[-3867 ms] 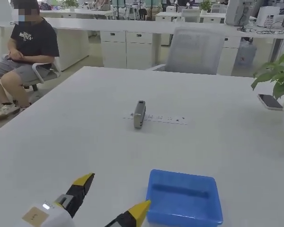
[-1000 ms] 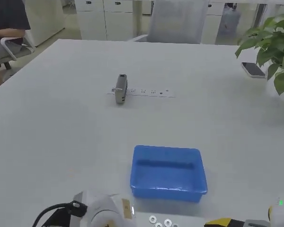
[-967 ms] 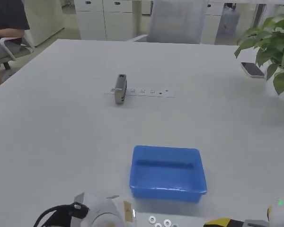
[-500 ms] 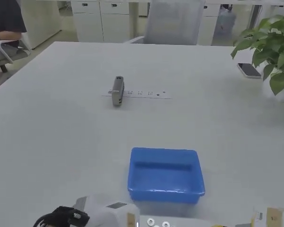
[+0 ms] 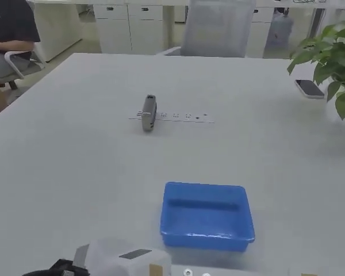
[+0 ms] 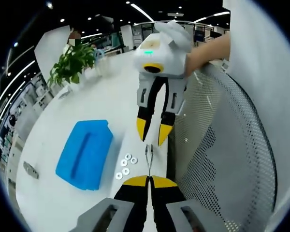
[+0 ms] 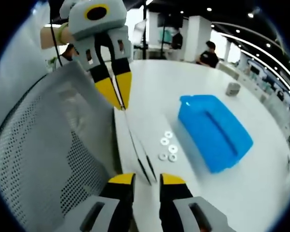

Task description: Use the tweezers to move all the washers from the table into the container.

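Head view: I see washers (image 5: 188,272) on the table (image 5: 75,161), just before the container (image 5: 207,221). Left gripper view: my left gripper (image 6: 148,181) clamps the tweezers (image 6: 148,162), which point lengthwise at the right gripper (image 6: 152,137). Right gripper view: its jaws stand apart, flanking the forked end.

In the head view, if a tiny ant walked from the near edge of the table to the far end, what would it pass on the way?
washers → blue container → small grey device → phone → office chair beyond the table's far edge
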{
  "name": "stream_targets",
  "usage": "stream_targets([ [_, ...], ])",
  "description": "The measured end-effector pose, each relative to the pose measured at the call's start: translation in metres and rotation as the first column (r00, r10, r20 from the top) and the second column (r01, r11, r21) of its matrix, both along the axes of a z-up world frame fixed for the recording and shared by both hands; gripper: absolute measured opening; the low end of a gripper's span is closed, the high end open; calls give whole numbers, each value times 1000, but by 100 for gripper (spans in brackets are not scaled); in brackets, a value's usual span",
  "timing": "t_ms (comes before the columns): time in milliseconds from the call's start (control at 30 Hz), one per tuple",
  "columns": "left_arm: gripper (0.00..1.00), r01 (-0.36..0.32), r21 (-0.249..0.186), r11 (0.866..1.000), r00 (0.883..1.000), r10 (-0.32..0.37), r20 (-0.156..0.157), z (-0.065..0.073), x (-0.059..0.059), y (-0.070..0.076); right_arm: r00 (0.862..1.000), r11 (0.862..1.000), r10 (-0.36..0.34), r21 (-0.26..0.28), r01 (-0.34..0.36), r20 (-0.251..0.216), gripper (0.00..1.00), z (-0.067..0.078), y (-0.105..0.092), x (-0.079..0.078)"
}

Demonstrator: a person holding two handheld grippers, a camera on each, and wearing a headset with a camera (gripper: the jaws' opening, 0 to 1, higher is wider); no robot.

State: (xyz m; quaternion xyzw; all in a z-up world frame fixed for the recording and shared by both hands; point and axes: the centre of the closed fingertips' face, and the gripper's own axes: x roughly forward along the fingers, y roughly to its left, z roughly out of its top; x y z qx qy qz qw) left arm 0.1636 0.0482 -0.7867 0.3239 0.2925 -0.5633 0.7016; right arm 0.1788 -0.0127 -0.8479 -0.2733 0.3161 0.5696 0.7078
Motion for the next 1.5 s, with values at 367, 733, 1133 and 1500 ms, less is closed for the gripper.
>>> stream_targets([
  [367, 0, 65, -4, 998, 997, -65, 38, 22, -8, -16, 995, 995, 97, -25, -97, -2, 10, -5, 13, -8],
  [733, 0, 97, 19, 995, 994, -98, 45, 26, -2, -13, 997, 997, 73, 13, -73, -21, 6, -6, 22, 1],
  [1133, 0, 110, 47, 993, 990, -114, 83, 37, 23, -16, 1000, 998, 18, 66, -18, 1, 6, -2, 35, 26],
  [1500, 0, 97, 45, 994, 995, -97, 6, 35, 39, -21, 999, 995, -7, 99, 11, -38, 7, -4, 39, 31],
])
